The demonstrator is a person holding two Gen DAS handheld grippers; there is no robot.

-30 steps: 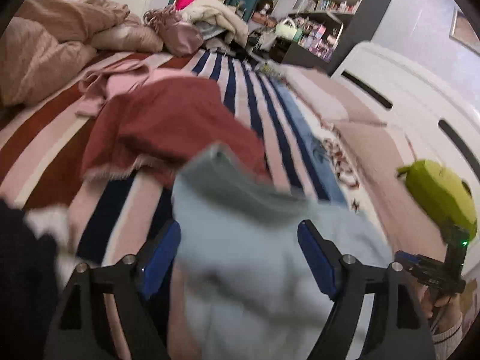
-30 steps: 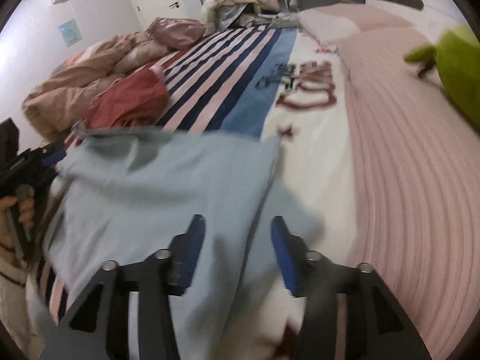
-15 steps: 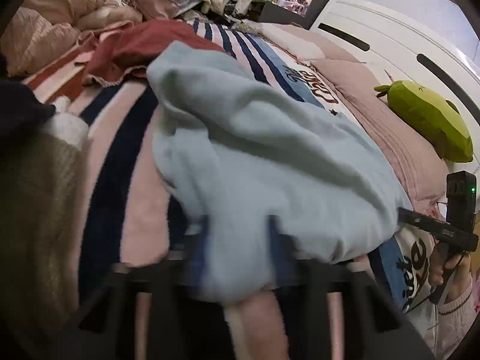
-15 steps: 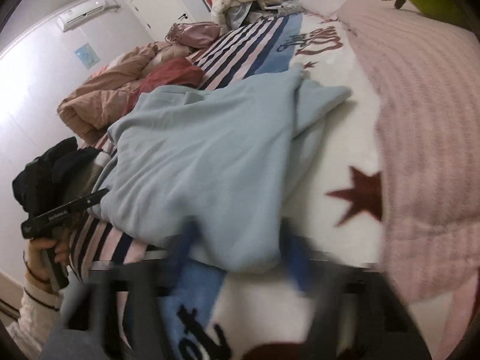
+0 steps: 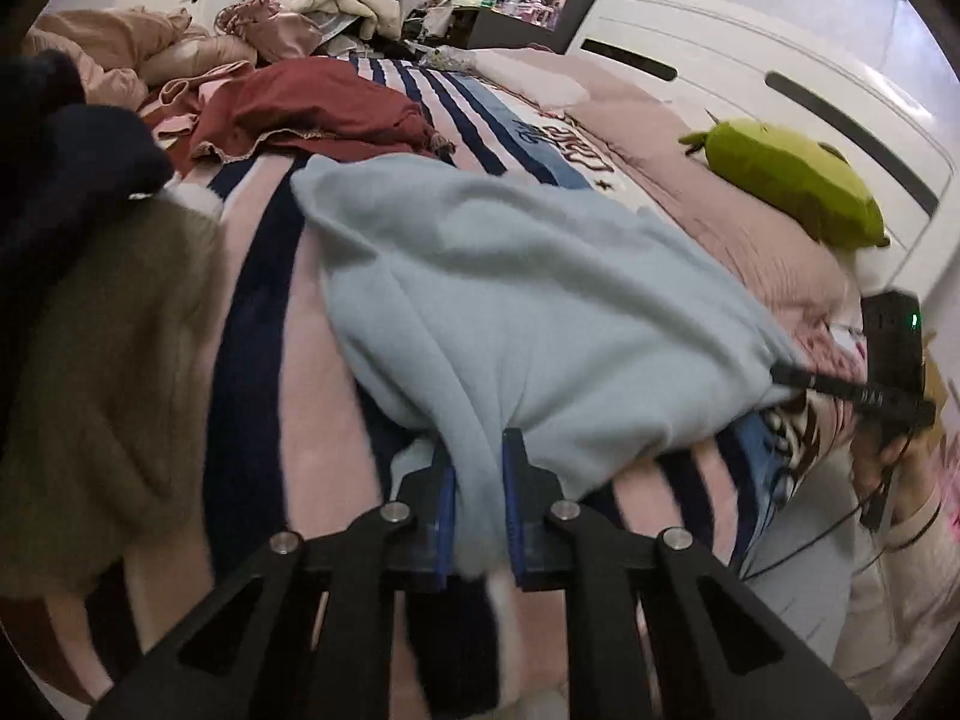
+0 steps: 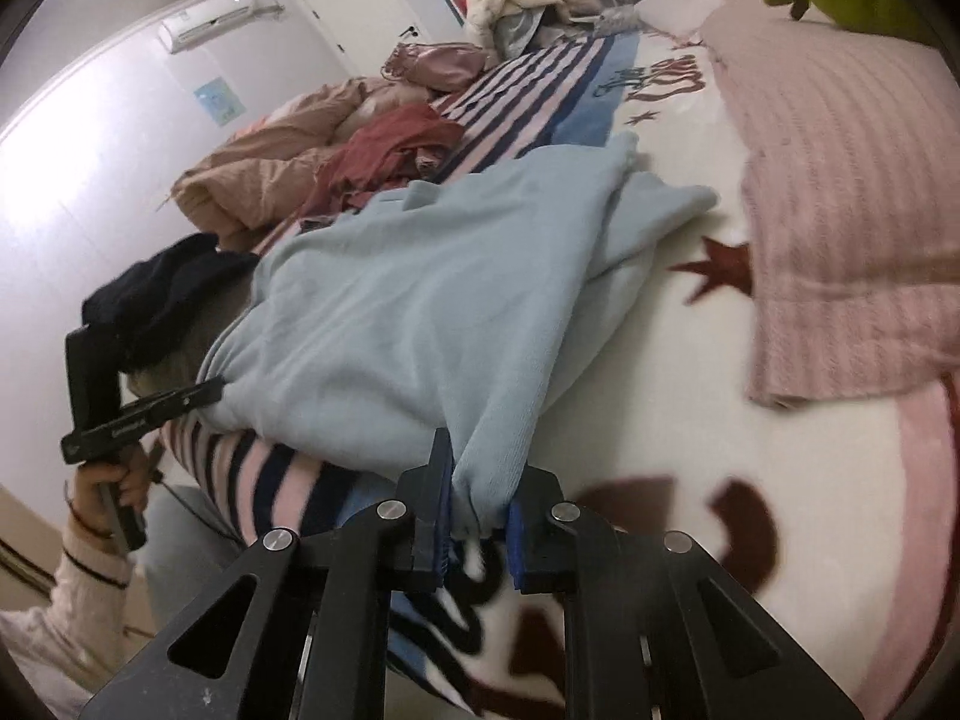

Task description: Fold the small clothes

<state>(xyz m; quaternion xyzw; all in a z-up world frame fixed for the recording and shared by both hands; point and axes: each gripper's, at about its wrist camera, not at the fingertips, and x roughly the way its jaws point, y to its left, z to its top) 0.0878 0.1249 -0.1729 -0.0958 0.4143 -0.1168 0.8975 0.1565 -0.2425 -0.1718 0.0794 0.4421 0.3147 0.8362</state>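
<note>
- Bedroom: a striped blanket covers the bed, with a green plush toy near the headboard and a maroon garment farther back.
- Both sets of jaws have just been closing. The left gripper now pinches the near hem of the light blue sweatshirt; the right gripper clamps its other near corner.
- A second ago the sweatshirt lay unheld; with both corners pinched, a fold looks about to begin.
- No containers in view.

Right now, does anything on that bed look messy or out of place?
Yes. The light blue top lies rumpled, with a loose flap sticking out. A dark red garment sits crumpled on the striped blanket.
</note>
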